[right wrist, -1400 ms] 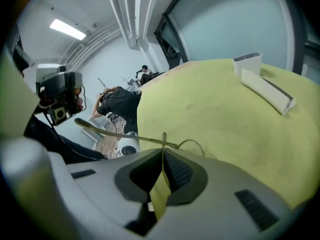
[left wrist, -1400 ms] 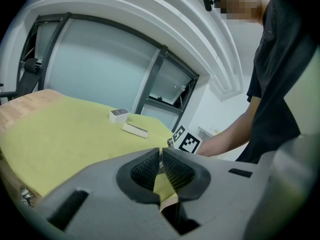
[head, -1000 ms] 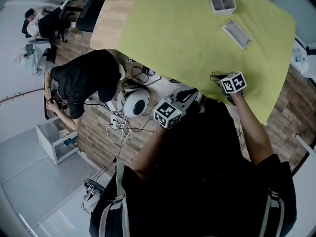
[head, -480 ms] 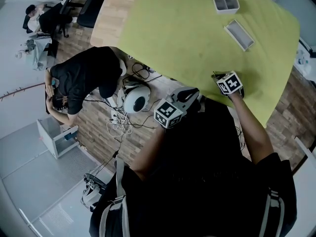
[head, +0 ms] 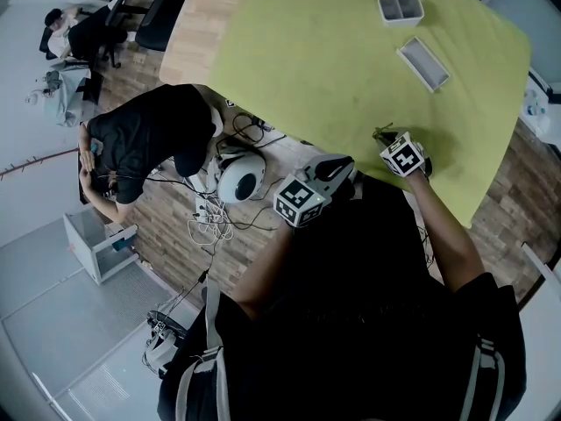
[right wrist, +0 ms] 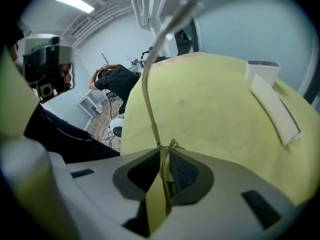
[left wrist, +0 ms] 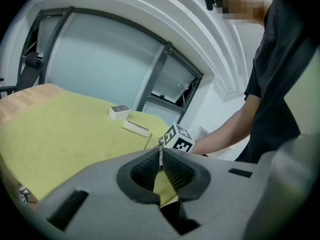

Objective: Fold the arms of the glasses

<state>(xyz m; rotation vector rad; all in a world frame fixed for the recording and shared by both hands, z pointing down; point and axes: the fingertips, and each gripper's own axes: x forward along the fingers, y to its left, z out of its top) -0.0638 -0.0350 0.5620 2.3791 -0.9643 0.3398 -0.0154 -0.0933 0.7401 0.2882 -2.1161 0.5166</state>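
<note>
jaws on the left hand-held gripper (left wrist: 161,159) are pressed together on nothing. it hangs close to the body, off the tabletop (head: 197,24) edge, so i'd guess it's just parked out of the way. right hand-held gripper (right wrist: 165,156) is clamped on the glasses (right wrist: 146,84) around the hinge, at the near edge of the tabletop, probably to pin the frame so an arm can swing in. can't tell if the frame touches the cloth (head: 333,51). frame is thin olive-ish wire, and one arm sticks up in a long curve, not folded yet. ribbed dark pads (right wrist: 184,171) sit in smooth grey shells. cloth looks matte yellow-green. farther out, well apart from the glasses, are a flat white box (head: 421,61) and a small white two-slot tray (head: 401,8).
</note>
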